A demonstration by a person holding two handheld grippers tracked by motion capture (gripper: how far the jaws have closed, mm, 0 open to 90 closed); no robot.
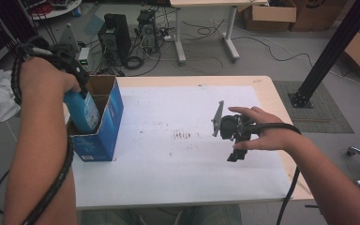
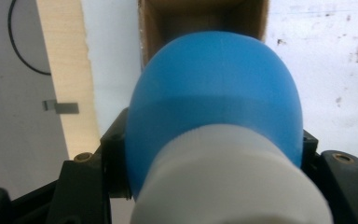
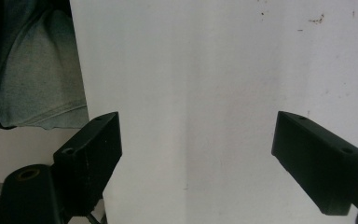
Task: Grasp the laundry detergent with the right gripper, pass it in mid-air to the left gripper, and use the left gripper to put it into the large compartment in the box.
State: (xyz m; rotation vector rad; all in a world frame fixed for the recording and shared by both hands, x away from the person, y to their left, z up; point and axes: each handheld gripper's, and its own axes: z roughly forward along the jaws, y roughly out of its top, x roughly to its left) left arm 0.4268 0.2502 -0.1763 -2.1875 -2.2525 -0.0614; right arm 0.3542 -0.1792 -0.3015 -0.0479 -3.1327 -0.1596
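Blue bottle (image 1: 85,108) (one) clenched in left tongs (image 2: 214,154) over one open box (image 1: 104,123); right tongs (image 3: 198,158) released.

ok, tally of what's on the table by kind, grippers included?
Blue bottle with white cap: 1, held by the left gripper, partly down in the box
Blue cardboard box, open top: 1
Grippers: 2, left gripper and right gripper (open, nothing between its jaws)
Total: 4

One blue bottle (image 1: 82,108) with one white cap (image 2: 233,186) stands in one blue carton (image 1: 104,123). Two tools are present: left tool (image 2: 214,154), right tool (image 3: 198,158). One white sheet (image 1: 178,140) covers one surface (image 1: 272,93).
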